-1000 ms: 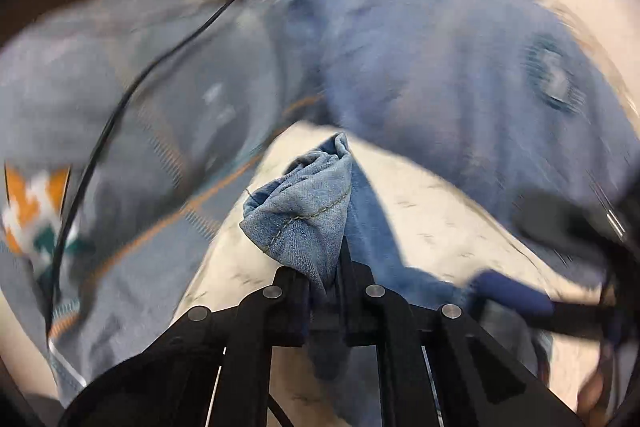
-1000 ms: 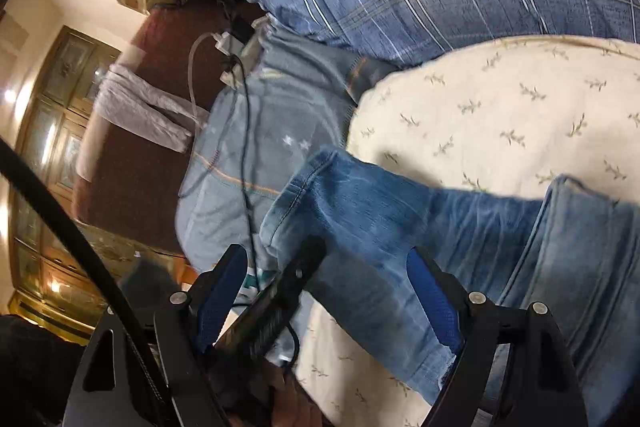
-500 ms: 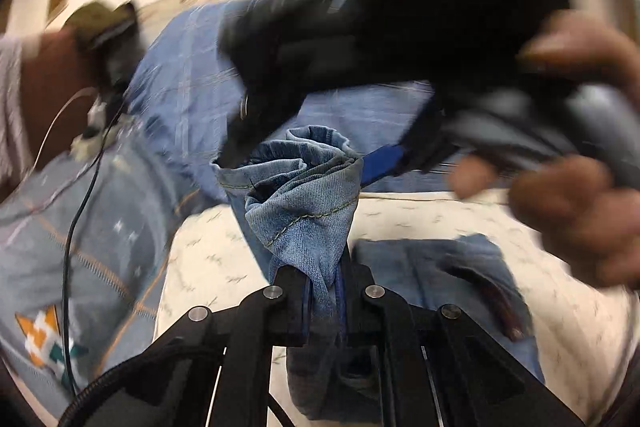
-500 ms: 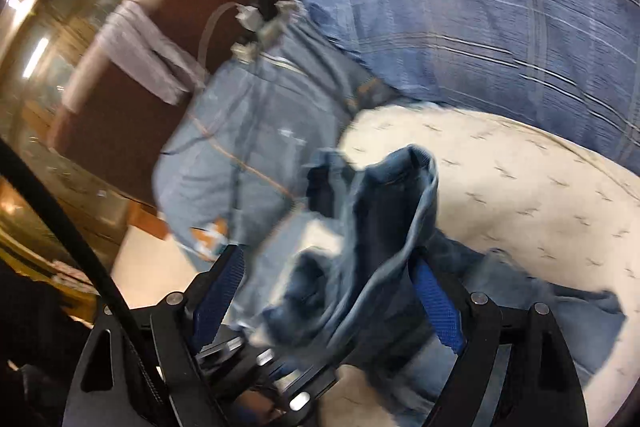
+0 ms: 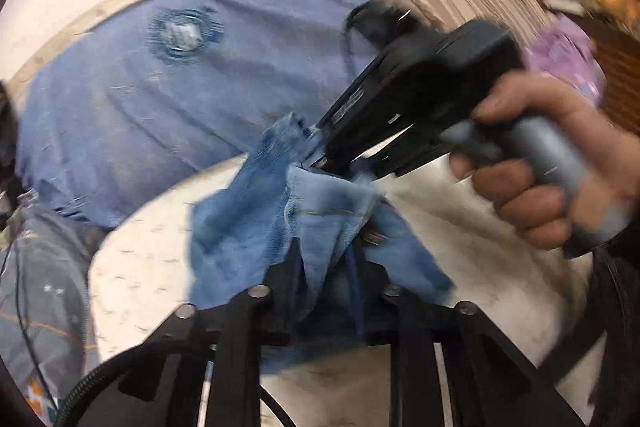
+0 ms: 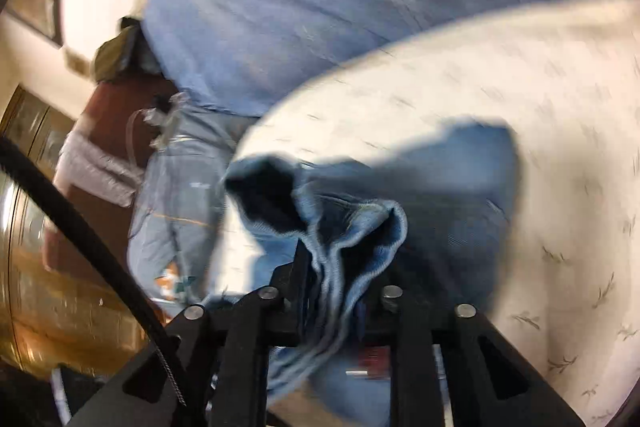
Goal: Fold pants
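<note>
The pants (image 5: 240,235) are blue jeans, bunched and lifted over the cream patterned bed sheet (image 5: 132,279). My left gripper (image 5: 326,267) is shut on a fold of the denim. In the left wrist view my right gripper (image 5: 316,155) comes in from the right, held by a hand, its tip pinching another edge of the jeans. In the right wrist view my right gripper (image 6: 338,283) is shut on a gathered hem of the jeans (image 6: 352,227); the rest of the pants lies on the sheet (image 6: 520,107). Both views are motion-blurred.
A large blue checked pillow (image 5: 160,99) lies at the head of the bed, also in the right wrist view (image 6: 320,7). A grey-blue blanket (image 6: 176,195) with a cable hangs off the left bed edge. A brown chair (image 6: 104,131) stands beyond.
My right gripper, open a second ago, has closed on the jeans hem. Both grippers have lifted the denim and swung toward the pillow; the left view has turned right.
</note>
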`<action>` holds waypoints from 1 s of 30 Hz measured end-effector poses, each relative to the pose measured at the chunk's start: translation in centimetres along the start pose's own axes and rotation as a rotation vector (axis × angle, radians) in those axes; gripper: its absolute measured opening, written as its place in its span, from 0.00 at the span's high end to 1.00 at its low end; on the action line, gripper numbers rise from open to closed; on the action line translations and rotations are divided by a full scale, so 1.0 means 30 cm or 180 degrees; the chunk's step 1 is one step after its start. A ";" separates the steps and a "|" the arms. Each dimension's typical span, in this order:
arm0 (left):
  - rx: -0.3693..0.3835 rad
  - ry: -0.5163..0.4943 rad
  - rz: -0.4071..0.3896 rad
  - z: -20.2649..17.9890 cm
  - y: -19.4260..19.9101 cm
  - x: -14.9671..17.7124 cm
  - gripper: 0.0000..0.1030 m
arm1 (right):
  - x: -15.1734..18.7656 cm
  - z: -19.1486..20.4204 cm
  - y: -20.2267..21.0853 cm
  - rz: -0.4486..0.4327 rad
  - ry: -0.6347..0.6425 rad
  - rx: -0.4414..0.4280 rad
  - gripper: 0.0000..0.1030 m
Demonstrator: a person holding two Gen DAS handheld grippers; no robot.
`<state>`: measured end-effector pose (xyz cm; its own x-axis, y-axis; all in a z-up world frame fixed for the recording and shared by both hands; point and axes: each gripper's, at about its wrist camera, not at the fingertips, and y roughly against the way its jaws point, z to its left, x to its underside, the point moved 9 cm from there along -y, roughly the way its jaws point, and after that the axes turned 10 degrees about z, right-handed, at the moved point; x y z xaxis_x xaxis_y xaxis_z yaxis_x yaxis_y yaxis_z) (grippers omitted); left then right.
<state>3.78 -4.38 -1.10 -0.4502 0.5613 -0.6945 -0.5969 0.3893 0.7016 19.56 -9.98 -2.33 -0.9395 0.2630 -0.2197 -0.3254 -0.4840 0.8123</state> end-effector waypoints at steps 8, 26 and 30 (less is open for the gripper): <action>0.1179 0.0422 -0.0235 0.033 0.167 0.026 0.56 | 0.106 -0.114 0.153 -0.0710 -0.0448 0.0038 0.29; 0.1014 0.0832 0.0390 0.111 -0.017 0.176 0.48 | 0.415 -0.101 0.417 -0.0929 -0.0612 0.0137 0.28; 0.0990 0.0799 0.0511 0.098 -0.020 0.203 0.48 | 0.434 -0.095 0.378 -0.0837 -0.0605 0.0123 0.28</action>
<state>3.34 0.96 -5.29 -0.6916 0.4526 -0.5628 -0.2948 0.5345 0.7921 3.34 -14.42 2.48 -0.7858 0.5275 -0.3228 -0.5465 -0.3478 0.7619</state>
